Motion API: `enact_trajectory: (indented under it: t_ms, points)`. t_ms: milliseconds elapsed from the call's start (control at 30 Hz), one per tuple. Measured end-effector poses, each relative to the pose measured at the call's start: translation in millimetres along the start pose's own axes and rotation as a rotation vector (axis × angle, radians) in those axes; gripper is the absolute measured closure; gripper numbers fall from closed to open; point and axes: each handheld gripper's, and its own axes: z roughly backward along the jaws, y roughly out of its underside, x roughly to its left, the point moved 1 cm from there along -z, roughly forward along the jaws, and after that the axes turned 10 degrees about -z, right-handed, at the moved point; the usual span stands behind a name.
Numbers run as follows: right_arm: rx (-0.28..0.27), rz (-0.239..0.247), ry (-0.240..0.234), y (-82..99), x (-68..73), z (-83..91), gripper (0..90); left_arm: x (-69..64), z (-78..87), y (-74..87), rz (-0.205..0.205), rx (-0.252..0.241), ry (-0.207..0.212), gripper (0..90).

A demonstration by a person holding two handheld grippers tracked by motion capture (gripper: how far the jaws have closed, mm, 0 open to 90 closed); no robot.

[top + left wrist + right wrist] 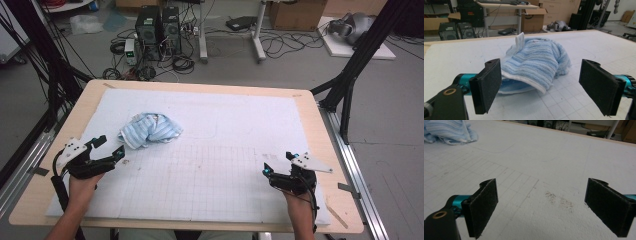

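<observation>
- Nearest the lens in the left gripper view we note two black pads (487, 87), set wide apart with nothing pressed between them; left gripper (110, 146) is released.
- Just beyond those pads lies a blue striped towel (537, 65), crumpled in a heap, white hem along its lower edge, a small white tag (520, 40) standing up on top. It sits ahead of the jaws, not between them as far as we can judge; the exact gap is hard to read from this angle.
- From the high view, we log the towel (149, 131) on the left half of the white gridded mat (240, 130), just up and right of the left gripper.
- Right gripper (277, 162) hovers low over the mat near the right front edge, well apart from the towel; jaws spread, holding nothing.
- Right gripper view: bare mat between the pads, a patch of dark specks (560, 201) ahead, towel (449, 131) far off at upper left.
- Mat rests on a pale wooden table (327, 150).
</observation>
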Motion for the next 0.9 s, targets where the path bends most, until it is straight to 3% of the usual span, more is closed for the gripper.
enact_trajectory:
  t_ms: [467,633,800,900]
  points:
    - [-0.007,-0.019,-0.006,3.1,-8.4,2.9,10.5,-0.3,-6.4,0.9,0.004,0.010,-0.010,18.8]
    - [0.002,0.011,-0.009,3.2,-2.9,0.5,10.5,-0.7,-4.7,0.2,0.003,0.007,0.034,19.7]
    - [0.003,0.010,-0.030,3.1,5.3,2.3,10.6,-5.2,-1.4,-1.8,0.004,-0.007,0.038,19.7]
    - [0.016,0.020,-0.037,4.4,7.7,1.3,10.5,-6.1,-6.6,-1.3,0.003,0.012,0.052,20.0]
